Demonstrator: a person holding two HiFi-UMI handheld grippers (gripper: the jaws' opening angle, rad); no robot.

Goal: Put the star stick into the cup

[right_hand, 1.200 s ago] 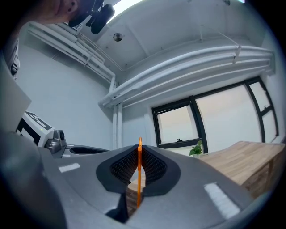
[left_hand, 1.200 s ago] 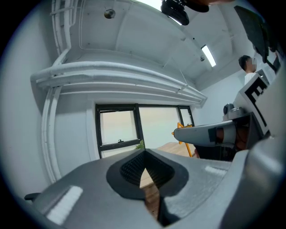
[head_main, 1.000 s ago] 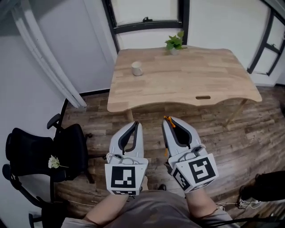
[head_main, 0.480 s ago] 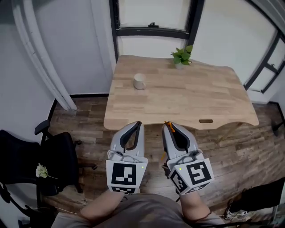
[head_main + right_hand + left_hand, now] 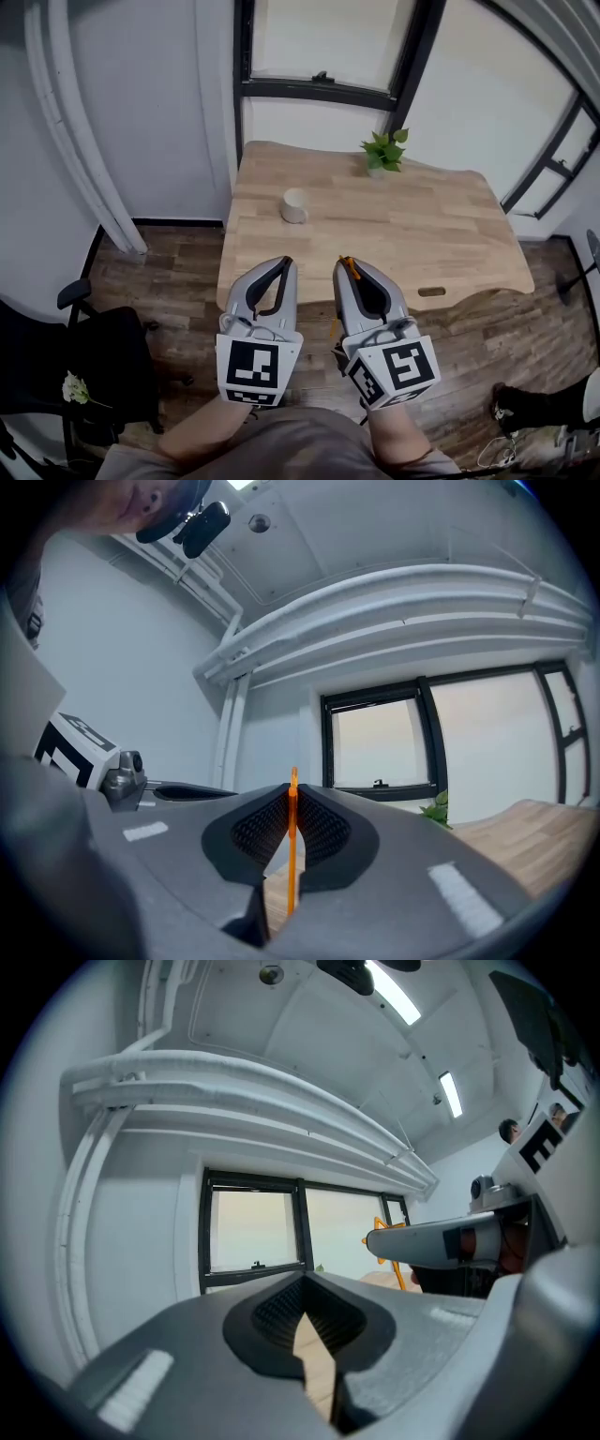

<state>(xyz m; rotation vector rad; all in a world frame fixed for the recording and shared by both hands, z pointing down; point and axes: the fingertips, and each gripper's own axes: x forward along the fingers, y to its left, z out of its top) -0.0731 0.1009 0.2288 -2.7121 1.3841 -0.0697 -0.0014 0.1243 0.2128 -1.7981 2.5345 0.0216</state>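
Note:
A white cup [image 5: 294, 205] stands on the left part of the wooden table [image 5: 422, 234], well ahead of both grippers. My right gripper [image 5: 345, 263] is shut on the orange star stick [image 5: 292, 850], which runs upright between its pads; the star end [image 5: 386, 1237] pokes out past the tips. My left gripper [image 5: 284, 263] is held beside it, shut with nothing in it. Both hover at the table's near edge. The cup is not in either gripper view.
A small potted plant [image 5: 384, 151] sits at the table's far edge below a black-framed window [image 5: 319, 86]. A black office chair [image 5: 94, 352] with a white flower [image 5: 73, 388] on it stands to the left on the wood floor.
The table and cup have drawn nearer in the head view and the chair has slid back left. Both grippers keep the same pose, the stick still held.

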